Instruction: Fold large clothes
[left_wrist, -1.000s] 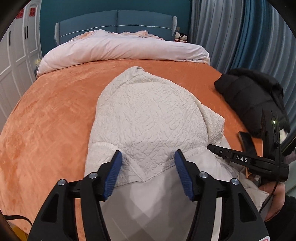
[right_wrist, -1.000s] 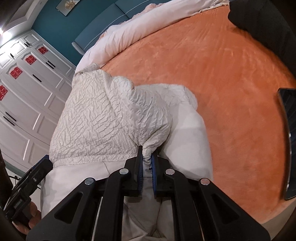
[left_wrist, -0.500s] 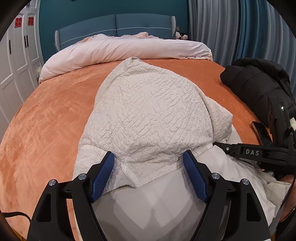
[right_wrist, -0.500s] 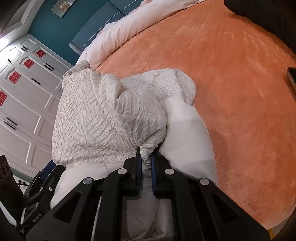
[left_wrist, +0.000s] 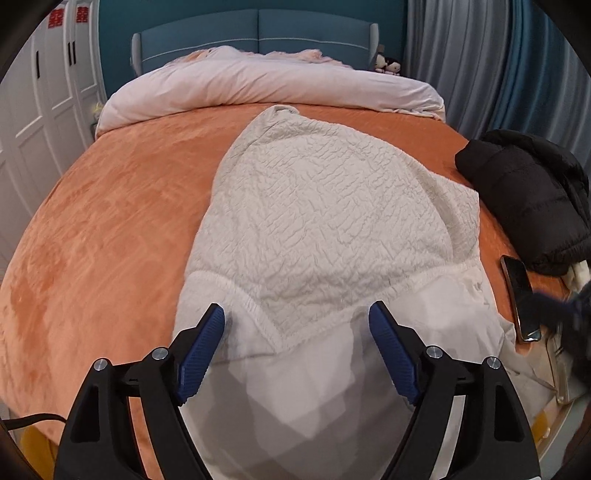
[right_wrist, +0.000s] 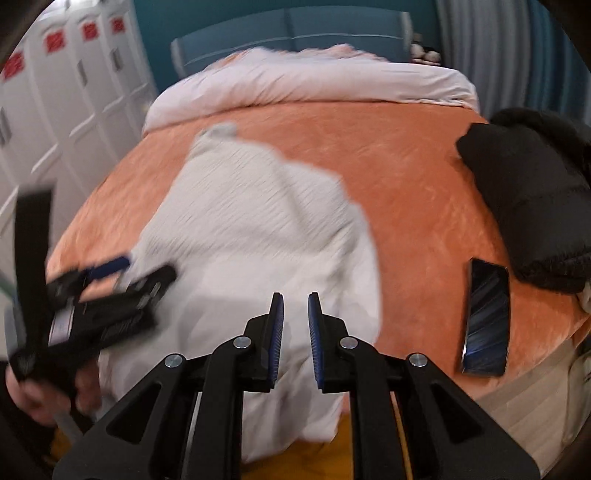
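Garment (left_wrist: 325, 206) lengthwise — toward duvet (left_wrist: 273, 85).

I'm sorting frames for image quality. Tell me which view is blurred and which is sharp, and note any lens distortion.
Left wrist view: sharp on the white quilted garment and the open left gripper, blurred only at the right edge. Right wrist view: motion blur throughout, worst on the left gripper and garment; the right gripper and phone stay crisper. Both views: fisheye bows the orange bed cover, corners vignetted.

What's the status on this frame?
Left gripper open, right gripper open, both empty. Cream garment folded on bed. Phone, black jacket alongside.
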